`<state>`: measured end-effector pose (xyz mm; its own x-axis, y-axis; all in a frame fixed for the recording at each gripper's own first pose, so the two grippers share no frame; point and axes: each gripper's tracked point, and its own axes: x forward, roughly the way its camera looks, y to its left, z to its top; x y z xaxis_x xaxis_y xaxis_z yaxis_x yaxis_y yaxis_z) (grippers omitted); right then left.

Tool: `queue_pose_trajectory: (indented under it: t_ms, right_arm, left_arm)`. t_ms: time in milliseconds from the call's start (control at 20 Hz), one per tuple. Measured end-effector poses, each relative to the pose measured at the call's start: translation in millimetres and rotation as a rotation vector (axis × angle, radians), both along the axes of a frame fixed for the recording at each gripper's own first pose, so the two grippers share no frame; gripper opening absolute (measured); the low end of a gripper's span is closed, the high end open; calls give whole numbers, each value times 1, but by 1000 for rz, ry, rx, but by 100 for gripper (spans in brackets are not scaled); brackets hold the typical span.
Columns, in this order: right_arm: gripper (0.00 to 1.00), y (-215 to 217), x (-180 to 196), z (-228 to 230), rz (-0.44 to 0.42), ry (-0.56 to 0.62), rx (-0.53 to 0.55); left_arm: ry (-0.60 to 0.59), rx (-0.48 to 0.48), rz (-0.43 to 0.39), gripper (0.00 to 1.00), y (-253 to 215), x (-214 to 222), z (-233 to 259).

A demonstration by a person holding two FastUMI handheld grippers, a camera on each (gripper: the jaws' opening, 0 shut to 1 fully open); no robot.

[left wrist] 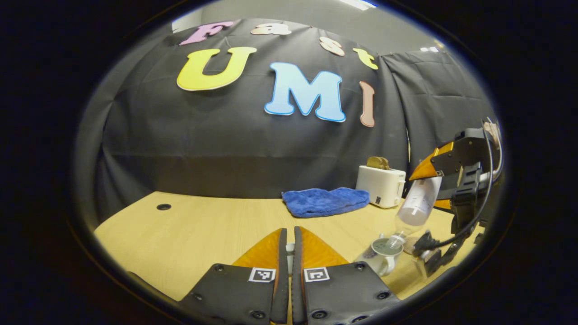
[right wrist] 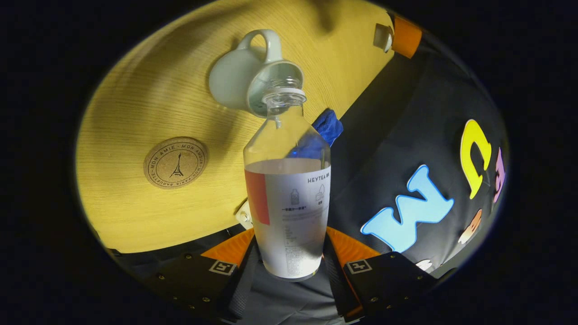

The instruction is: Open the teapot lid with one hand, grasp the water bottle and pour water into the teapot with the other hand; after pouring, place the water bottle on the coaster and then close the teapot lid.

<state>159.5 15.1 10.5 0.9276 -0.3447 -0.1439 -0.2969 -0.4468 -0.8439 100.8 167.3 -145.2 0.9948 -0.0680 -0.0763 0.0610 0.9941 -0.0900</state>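
right gripper view has my right gripper [right wrist: 289, 253] clamped on the water bottle [right wrist: 289, 194], both fingers pressed to its labelled body, the bottle tipped hard so its open mouth sits just over the rim of the white teapot [right wrist: 253, 76]. the teapot's top is open, no lid on it. water lies up in the labelled part of the bottle, well back from the neck, and i can't make out a stream at the mouth, so i judge i'm in the pouring step, either just short of flow or with little coming out. the round cork coaster [right wrist: 176, 162] lies on the wooden table [right wrist: 135, 113] near the teapot, bare and waiting.

left gripper view shows my left gripper [left wrist: 290, 239] with its 2 fingers nearly together, a small pale thing pinched in the slit between them; i take it for the lid, held aside, but it's too hidden to be sure. farther off there i see the bottle slanting down into the teapot, with a blue cloth [left wrist: 325, 201] and a white toaster [left wrist: 381, 185] behind.

next i'd tilt more until enough goes in, then right the bottle slowly, carry it to the coaster, set it down upright, and bring the lid back.
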Motion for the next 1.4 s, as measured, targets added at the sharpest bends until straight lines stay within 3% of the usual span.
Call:
queue_pose_trajectory:
  t_ms: [300,900,1200,1400]
  right_arm:
    - [74,-10,-4,-20,0,-1,206]
    - [74,-27,-8,-96,-83,91,967]
    - [74,-18,-17,-111,-64,111,1274]
    - [74,-8,-16,-113,-37,103,1544]
  left_arm:
    - [10,24,50,10,-7,-8,13]
    - [53,69,146,10,-53,-11,36]
    - [61,83,144,9,-87,-7,44]
    - [71,75,143,9,-108,-2,40]
